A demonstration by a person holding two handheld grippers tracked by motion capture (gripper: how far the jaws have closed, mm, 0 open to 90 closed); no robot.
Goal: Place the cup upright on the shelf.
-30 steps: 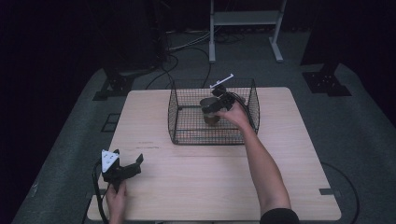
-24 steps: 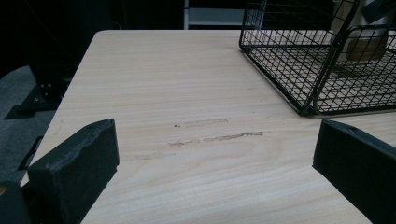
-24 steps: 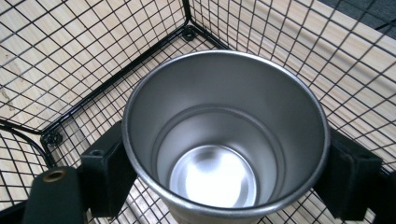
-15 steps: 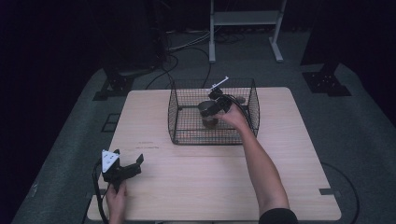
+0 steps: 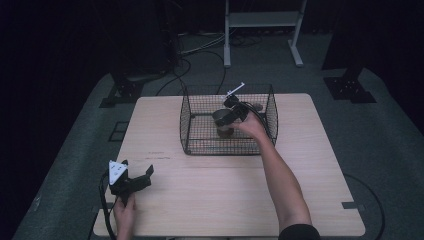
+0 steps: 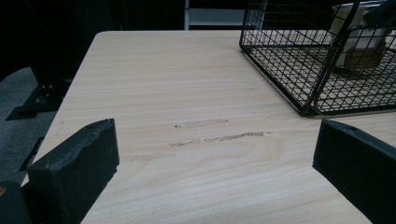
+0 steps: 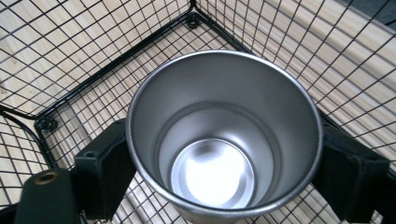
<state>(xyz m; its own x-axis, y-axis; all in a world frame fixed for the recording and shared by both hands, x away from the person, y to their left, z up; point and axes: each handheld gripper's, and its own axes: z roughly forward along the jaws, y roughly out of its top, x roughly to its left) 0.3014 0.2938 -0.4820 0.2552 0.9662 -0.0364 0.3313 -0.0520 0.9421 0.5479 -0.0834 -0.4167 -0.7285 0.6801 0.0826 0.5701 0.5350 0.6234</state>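
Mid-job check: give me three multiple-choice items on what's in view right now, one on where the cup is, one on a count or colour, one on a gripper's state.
1. Where is the shiny steel cup?
A. Inside the black wire-mesh basket, between the right gripper's jaws
B. On bare table beside the left gripper
C. On the floor behind the table

2. How many wire baskets stand on the pale wooden table?
A. Three
B. One
C. Two

3. How do the left gripper's jaws stand?
A. Shut on the cup
B. Shut on a cable
C. Open, nothing between them

Answers:
1 A: the right gripper view shows mesh all around the cup and a black jaw against each side of it.
2 B: the high view shows a single basket on the table.
3 C: the left gripper view shows wide-apart jaws with only bare wood between them.
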